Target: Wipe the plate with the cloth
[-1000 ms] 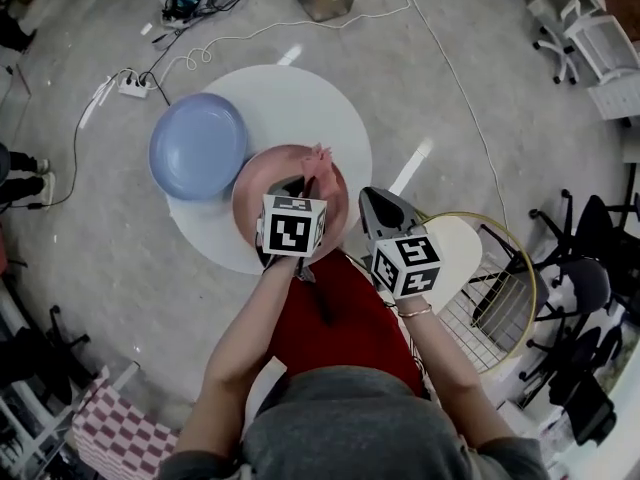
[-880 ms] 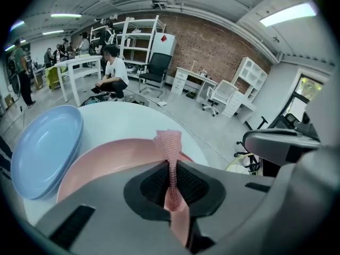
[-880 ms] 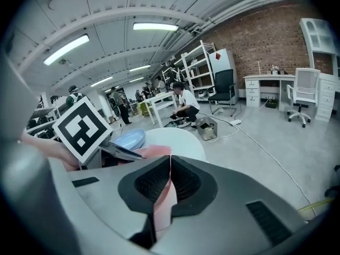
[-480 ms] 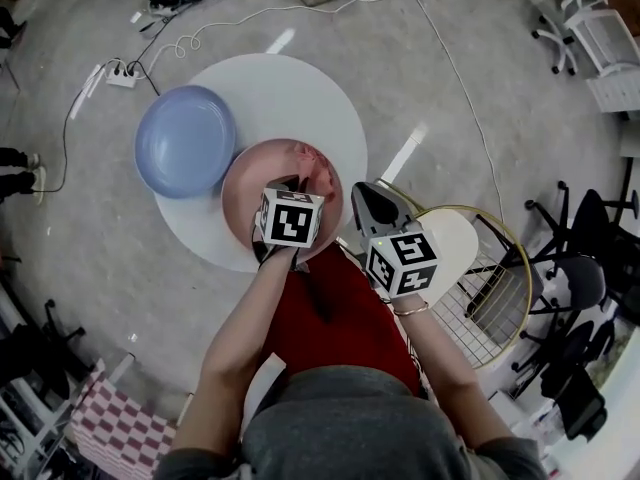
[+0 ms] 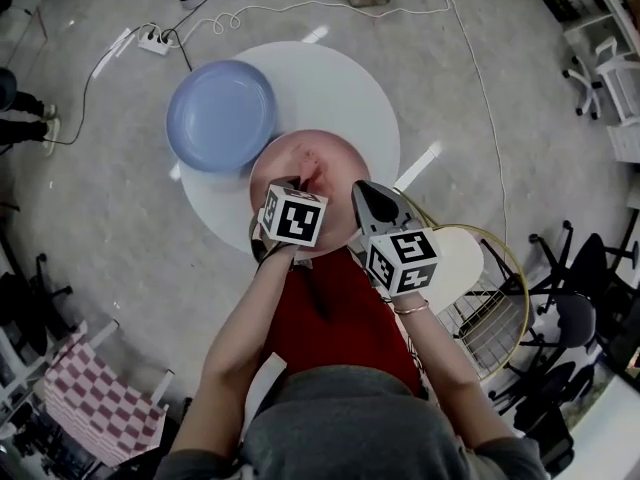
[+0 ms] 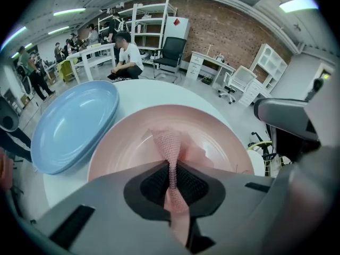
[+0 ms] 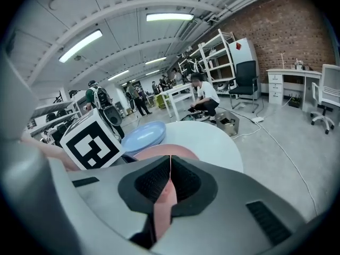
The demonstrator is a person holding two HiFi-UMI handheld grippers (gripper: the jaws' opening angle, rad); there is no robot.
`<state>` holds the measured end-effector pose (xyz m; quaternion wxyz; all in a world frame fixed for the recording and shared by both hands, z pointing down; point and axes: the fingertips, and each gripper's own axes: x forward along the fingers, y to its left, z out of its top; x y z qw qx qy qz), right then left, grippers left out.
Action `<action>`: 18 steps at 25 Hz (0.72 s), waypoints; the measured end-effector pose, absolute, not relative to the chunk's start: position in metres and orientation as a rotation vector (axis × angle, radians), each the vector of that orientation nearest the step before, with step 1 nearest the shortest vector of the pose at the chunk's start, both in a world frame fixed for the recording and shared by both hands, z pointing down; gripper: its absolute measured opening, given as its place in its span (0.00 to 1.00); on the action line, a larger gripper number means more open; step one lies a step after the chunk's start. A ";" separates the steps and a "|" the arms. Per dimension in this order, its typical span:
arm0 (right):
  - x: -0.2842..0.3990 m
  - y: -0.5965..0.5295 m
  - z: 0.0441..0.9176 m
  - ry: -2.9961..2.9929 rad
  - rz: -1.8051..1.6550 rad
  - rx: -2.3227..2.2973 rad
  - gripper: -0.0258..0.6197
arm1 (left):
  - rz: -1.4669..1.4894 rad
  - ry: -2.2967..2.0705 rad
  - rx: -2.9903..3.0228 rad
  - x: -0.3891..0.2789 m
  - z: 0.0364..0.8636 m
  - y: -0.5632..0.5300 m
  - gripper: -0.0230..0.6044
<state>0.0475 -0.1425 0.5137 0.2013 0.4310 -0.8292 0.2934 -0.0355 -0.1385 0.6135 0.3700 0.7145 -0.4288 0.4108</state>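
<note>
Left gripper view: left gripper (image 6: 170, 169) jaws clamped on pink cloth (image 6: 169, 142), draped into pink plate (image 6: 212, 132). Right gripper (image 7: 170, 166) jaws pressed together.

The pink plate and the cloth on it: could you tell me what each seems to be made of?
Pink plate: hard and smooth with a soft sheen and faint concentric rings, probably plastic or melamine, though glazed ceramic is possible. Cloth: pink woven or knitted fabric, matte, with a mesh texture and limp folds.
</note>
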 end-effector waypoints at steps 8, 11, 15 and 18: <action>0.014 -0.134 0.515 -2.347 0.797 1.075 0.09 | 1.097 -1.182 1.759 -0.077 0.609 -0.121 0.09; 0.004 -0.132 0.515 -2.354 0.788 1.046 0.09 | 1.104 -1.203 1.739 -0.092 0.609 -0.114 0.09; -0.010 -0.130 0.514 -2.367 0.775 1.018 0.09 | 1.102 -1.235 1.719 -0.109 0.607 -0.107 0.09; -0.016 -0.127 0.514 -2.372 0.770 1.000 0.09 | 1.095 -1.255 1.713 -0.116 0.603 -0.103 0.09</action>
